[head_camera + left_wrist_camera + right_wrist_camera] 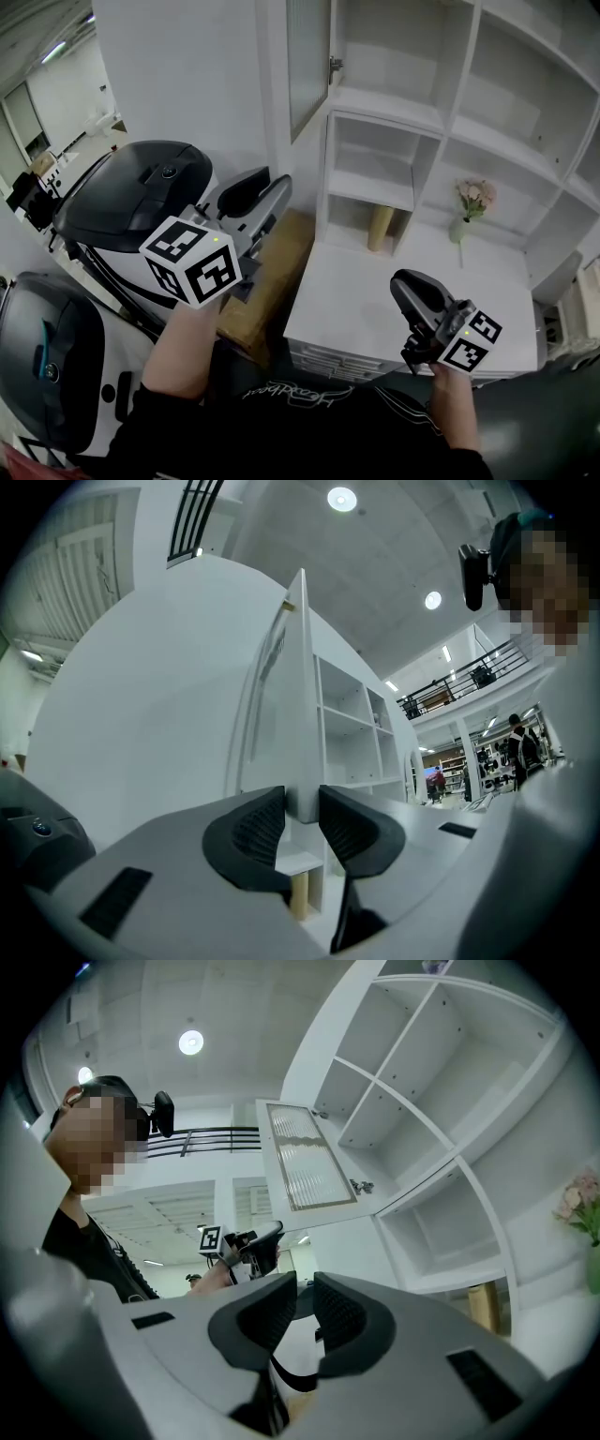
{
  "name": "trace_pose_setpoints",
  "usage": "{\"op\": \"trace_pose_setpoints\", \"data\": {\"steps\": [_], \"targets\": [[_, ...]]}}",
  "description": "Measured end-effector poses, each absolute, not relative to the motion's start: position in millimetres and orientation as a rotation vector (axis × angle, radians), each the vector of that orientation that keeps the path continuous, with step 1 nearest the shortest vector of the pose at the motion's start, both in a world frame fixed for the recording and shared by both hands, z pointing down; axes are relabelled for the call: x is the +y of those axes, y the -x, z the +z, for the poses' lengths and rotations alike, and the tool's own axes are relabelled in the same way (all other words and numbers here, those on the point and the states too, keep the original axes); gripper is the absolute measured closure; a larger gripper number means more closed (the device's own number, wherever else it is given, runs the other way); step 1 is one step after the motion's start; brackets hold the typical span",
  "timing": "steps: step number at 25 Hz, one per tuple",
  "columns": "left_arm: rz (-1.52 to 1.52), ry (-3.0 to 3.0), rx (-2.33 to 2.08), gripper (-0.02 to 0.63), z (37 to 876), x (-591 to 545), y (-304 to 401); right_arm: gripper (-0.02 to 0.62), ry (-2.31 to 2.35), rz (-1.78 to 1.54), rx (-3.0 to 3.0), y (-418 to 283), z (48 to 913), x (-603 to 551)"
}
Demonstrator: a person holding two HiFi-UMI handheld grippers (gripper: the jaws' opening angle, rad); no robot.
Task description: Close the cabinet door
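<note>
The white cabinet door point(307, 66), with a ribbed glass panel, stands swung open at the cabinet's upper left; its small metal knob point(335, 64) faces the shelves. My left gripper point(267, 183) is raised just below and left of the door's bottom corner, jaws apart. In the left gripper view the door point(295, 686) is edge-on and its lower end lines up with the gap of the left gripper point(300, 813); I cannot tell whether the pads touch it. My right gripper point(412, 286) hovers over the counter, jaws a little apart and empty. The right gripper view shows the door point(305, 1157) above the right gripper point(305, 1297).
Open white shelves point(403, 84) fill the wall. A cardboard tube point(380, 228) and a vase of pink flowers point(473, 202) stand at the back of the white counter point(375, 291). Dark rounded machines point(141, 192) and a brown box point(272, 272) crowd the left.
</note>
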State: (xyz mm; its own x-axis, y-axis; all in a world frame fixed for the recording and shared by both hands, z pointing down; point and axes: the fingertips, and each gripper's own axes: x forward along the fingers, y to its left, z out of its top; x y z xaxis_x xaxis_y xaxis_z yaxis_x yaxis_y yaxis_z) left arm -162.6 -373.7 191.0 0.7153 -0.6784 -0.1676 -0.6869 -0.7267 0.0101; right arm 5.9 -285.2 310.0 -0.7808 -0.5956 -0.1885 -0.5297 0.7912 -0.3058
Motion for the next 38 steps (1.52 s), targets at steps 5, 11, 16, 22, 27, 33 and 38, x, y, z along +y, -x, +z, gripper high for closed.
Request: {"op": "trace_pose_setpoints", "data": {"steps": [5, 11, 16, 22, 27, 33, 38], "targets": [[0.190, 2.855, 1.132, 0.479, 191.3, -372.2, 160.2, 0.531, 0.849, -0.323, 2.723, -12.2, 303.6, -293.0], [0.149, 2.833, 1.168, 0.477, 190.2, -368.8, 146.6, 0.531, 0.797, -0.319, 2.764, -19.1, 299.1, -305.9], [0.137, 2.792, 1.225, 0.477, 190.9, -365.9, 130.2, 0.531, 0.745, -0.291, 2.779, -32.3, 289.0, -314.5], [0.056, 2.759, 1.254, 0.468, 190.4, -362.0, 99.2, 0.531, 0.668, -0.280, 2.778, -53.1, 281.0, -316.5], [0.058, 2.734, 1.269, 0.456, 190.7, -361.3, 68.9, 0.531, 0.643, -0.293, 2.783, -73.0, 282.9, -320.9], [0.089, 2.693, 1.333, 0.451, 190.8, -362.9, 45.8, 0.531, 0.622, -0.289, 2.801, -99.4, 283.4, -324.0], [0.100, 2.664, 1.380, 0.449, 191.3, -366.3, 28.1, 0.531, 0.596, -0.296, 2.808, -121.1, 287.5, -325.6]]}}
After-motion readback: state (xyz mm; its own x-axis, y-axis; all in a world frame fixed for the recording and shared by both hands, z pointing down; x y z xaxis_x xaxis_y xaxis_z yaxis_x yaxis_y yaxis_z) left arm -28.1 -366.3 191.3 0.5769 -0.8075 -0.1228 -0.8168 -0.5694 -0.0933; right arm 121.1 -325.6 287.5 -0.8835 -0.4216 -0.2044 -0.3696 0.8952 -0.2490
